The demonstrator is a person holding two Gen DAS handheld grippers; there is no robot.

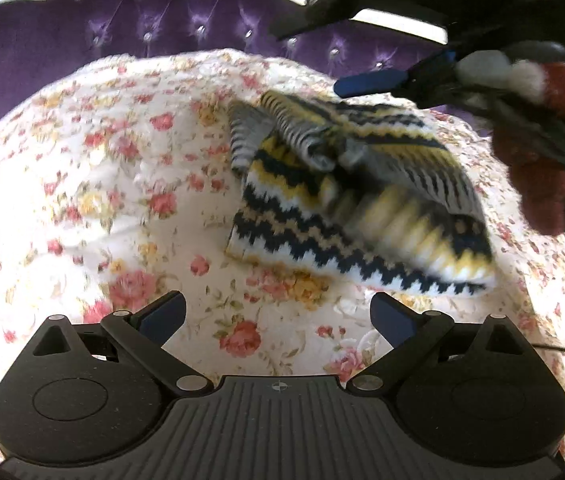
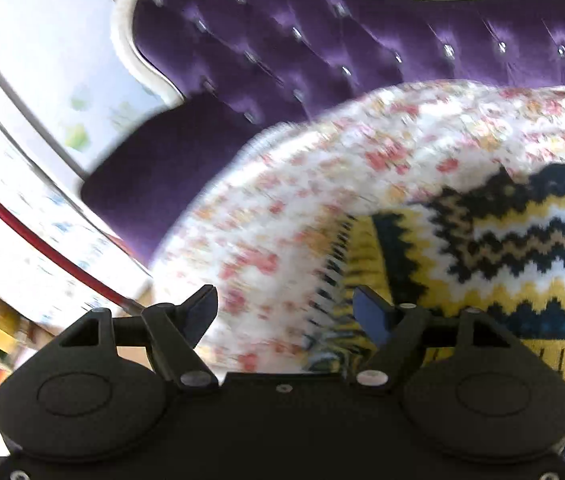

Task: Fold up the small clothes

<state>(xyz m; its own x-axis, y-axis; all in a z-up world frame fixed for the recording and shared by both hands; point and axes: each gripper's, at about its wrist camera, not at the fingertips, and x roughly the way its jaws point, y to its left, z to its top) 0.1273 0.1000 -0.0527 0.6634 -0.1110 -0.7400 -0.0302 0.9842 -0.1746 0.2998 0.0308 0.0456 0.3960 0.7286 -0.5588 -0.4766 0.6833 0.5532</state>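
Floral bedspread (image 1: 122, 184) bears sweater (image 1: 346, 216) beyond left tongs (image 1: 278, 320).

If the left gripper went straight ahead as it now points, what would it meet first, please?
Probably the floral bedcover; the left gripper is open and empty, and the zigzag knit garment lies slightly right of its line.

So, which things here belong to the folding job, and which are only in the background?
Belonging to the job:
- zigzag knitted garment, partly folded over
- left tool, open and empty
- right tool, open, nothing between its fingers

Only around:
- floral bedcover, the surface under the garment
- purple tufted headboard
- white wall
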